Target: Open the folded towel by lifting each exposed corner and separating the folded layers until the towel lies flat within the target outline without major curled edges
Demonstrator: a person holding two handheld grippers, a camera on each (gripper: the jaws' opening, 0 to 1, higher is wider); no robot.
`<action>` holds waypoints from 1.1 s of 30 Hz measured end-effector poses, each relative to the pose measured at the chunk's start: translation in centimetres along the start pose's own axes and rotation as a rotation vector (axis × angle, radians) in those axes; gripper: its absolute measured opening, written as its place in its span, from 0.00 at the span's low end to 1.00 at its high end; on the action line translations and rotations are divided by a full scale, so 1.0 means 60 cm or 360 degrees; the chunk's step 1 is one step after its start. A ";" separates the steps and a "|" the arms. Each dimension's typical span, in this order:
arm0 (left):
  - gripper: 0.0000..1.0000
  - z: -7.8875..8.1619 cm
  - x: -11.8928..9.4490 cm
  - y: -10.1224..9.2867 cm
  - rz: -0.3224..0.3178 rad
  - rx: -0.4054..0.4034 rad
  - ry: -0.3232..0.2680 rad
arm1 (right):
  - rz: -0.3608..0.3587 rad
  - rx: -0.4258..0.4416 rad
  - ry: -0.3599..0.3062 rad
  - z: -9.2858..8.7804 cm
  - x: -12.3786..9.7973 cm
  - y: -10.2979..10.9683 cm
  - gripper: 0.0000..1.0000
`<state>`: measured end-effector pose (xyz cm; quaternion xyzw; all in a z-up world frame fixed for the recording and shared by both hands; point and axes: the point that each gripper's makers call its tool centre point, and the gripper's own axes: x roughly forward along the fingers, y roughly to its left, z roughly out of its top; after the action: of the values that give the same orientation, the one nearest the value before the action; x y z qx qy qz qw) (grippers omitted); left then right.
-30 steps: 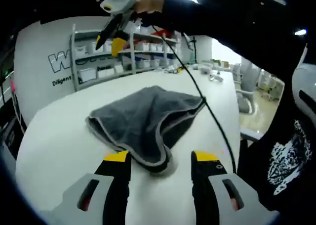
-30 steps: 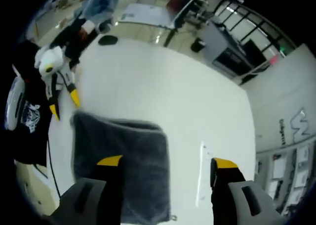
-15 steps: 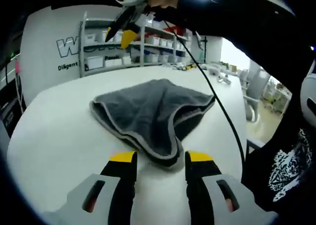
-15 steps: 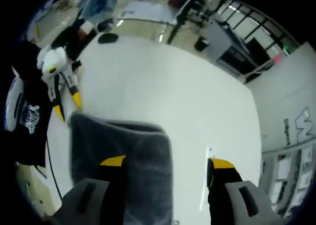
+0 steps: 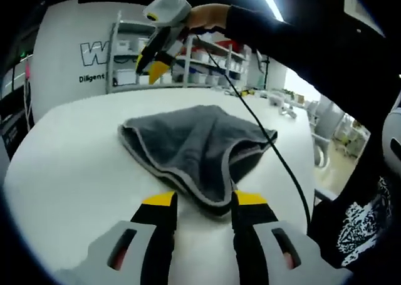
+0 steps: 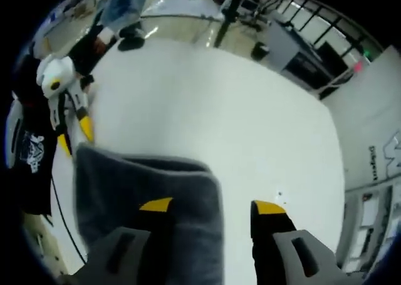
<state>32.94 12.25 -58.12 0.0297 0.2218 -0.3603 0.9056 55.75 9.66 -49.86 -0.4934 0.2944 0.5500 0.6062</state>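
Note:
A grey folded towel (image 5: 188, 141) with a pale hem lies rumpled on the white table (image 5: 62, 160). Its near corner pokes between the yellow-tipped jaws of my left gripper (image 5: 205, 200), which stands open and low over the table. My right gripper (image 5: 150, 64), held by a hand, hovers above the towel's far side. In the right gripper view the towel (image 6: 138, 197) lies under the left jaw of my open right gripper (image 6: 213, 207), and the towel's edge runs between the two jaws. My left gripper (image 6: 74, 136) points at the towel's far corner there.
A black cable (image 5: 263, 134) hangs from the right gripper and trails across the towel's right side. Shelves with white bins (image 5: 188, 59) stand behind the table. A person's dark sleeve (image 5: 301, 41) reaches over from the right. Bare table top (image 6: 219, 109) spreads beyond the towel.
My left gripper has come closer to the towel's near corner and its jaws have narrowed around it. My right gripper's jaws have narrowed a little and its view sits nearer the towel.

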 end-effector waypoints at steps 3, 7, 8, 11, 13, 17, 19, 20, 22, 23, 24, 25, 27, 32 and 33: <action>0.27 -0.006 0.005 -0.009 -0.0042 -0.0016 0.0024 | 0.0025 0.0015 0.0035 -0.013 0.028 0.001 0.45; 0.26 -0.009 0.006 -0.010 -0.0045 -0.0024 0.0034 | 0.0059 -0.0003 0.0081 -0.027 0.066 0.005 0.45; 0.25 -0.009 0.006 -0.009 -0.0047 -0.0036 0.0033 | 0.0071 -0.0006 0.0078 -0.027 0.073 0.006 0.45; 0.24 -0.010 0.008 -0.008 -0.0061 -0.0073 0.0028 | 0.0120 0.0044 0.0015 -0.016 0.101 0.010 0.42; 0.24 -0.010 0.009 -0.008 -0.0064 -0.0082 0.0022 | 0.0139 0.0078 0.0004 -0.017 0.119 0.008 0.40; 0.23 -0.013 0.010 -0.007 -0.0059 -0.0092 0.0034 | 0.0158 0.0093 0.0025 -0.024 0.141 0.009 0.40; 0.21 -0.015 0.010 -0.007 -0.0063 -0.0094 0.0044 | 0.0157 0.0097 0.0018 -0.023 0.145 0.008 0.38; 0.21 -0.016 0.011 -0.007 -0.0065 -0.0096 0.0045 | 0.0146 0.0095 0.0015 -0.022 0.146 0.006 0.36; 0.21 -0.014 0.013 -0.005 -0.0054 -0.0101 0.0038 | 0.0136 0.0090 -0.0012 -0.018 0.148 0.002 0.33; 0.20 -0.013 0.014 -0.004 -0.0053 -0.0105 0.0035 | 0.0147 0.0101 -0.0030 -0.015 0.148 0.003 0.33; 0.20 -0.012 0.014 -0.005 -0.0059 -0.0111 0.0035 | 0.0158 0.0108 -0.0034 -0.014 0.149 0.005 0.33; 0.20 -0.011 0.014 -0.005 -0.0064 -0.0117 0.0033 | 0.0173 0.0110 -0.0031 -0.014 0.150 0.007 0.32; 0.20 -0.012 0.013 -0.005 -0.0064 -0.0118 0.0034 | 0.0184 0.0089 -0.0024 -0.015 0.152 0.010 0.31; 0.16 -0.015 0.012 -0.005 -0.0070 -0.0109 0.0047 | 0.0201 0.0079 -0.0027 -0.009 0.163 0.013 0.29; 0.15 -0.016 0.012 -0.005 -0.0069 -0.0102 0.0051 | 0.0211 0.0080 -0.0026 -0.008 0.166 0.016 0.29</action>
<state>32.83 11.78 -59.27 0.0015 0.2482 -0.3719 0.8945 57.12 12.85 -59.25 -0.4529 0.3352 0.5854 0.5829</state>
